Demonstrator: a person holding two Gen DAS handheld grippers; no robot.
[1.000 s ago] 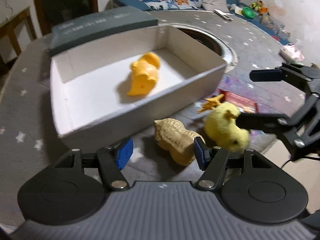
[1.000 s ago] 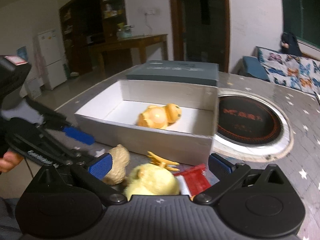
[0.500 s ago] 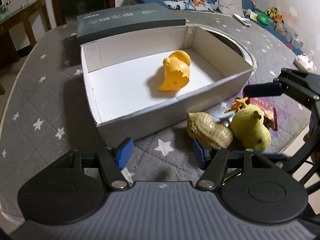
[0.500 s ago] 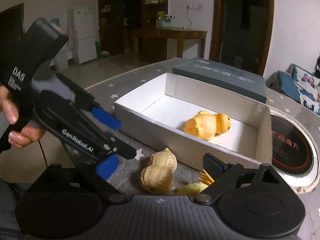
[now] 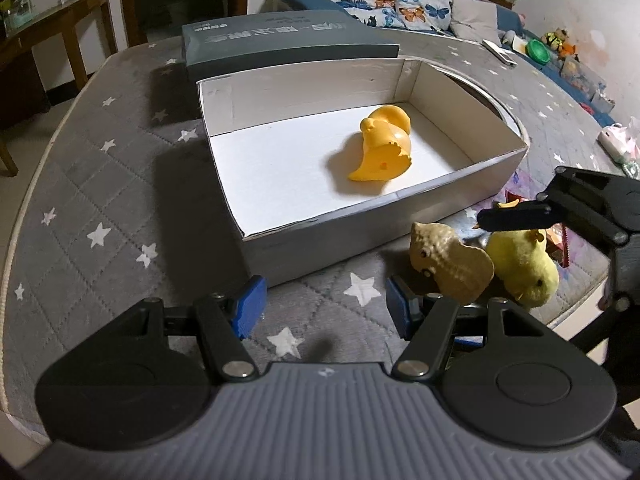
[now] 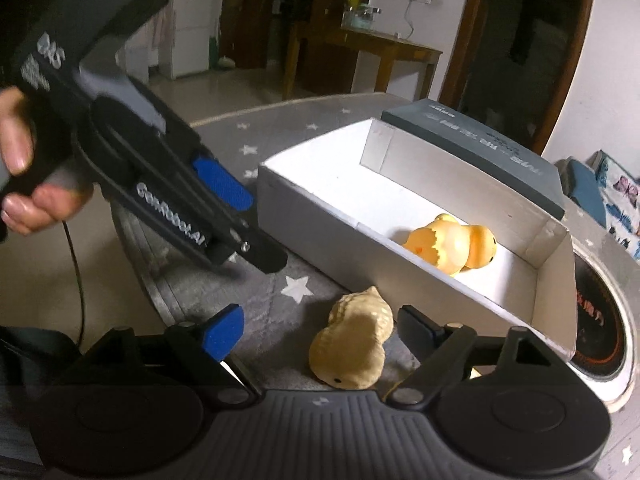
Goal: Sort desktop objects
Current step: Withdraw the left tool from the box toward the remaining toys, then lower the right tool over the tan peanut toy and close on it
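Note:
A tan peanut toy [image 6: 352, 348] lies on the grey star cloth in front of the white box [image 6: 360, 248]. My right gripper [image 6: 320, 328] is open, with the peanut low between its fingers and no pad touching it. A yellow plush chick [image 5: 520, 268] sits against the peanut [image 5: 452, 262], under one of the right gripper's fingers [image 5: 516, 216]. My left gripper [image 5: 324, 306] is open over bare cloth to the left of both toys. In the box [image 5: 320, 236] an orange duck-in-shell toy [image 5: 380, 152] lies on its side.
The box's dark grey lid [image 5: 280, 44] lies behind it. A round hob [image 6: 600, 320] is set into the table beyond the box. A red packet [image 5: 558, 240] lies by the chick, near the table edge. A hand [image 6: 24, 184] holds the left gripper [image 6: 260, 230].
The right gripper has swung left, from over the chick to around the peanut. The left gripper has drawn back and to the left, away from the peanut. Both stay open.

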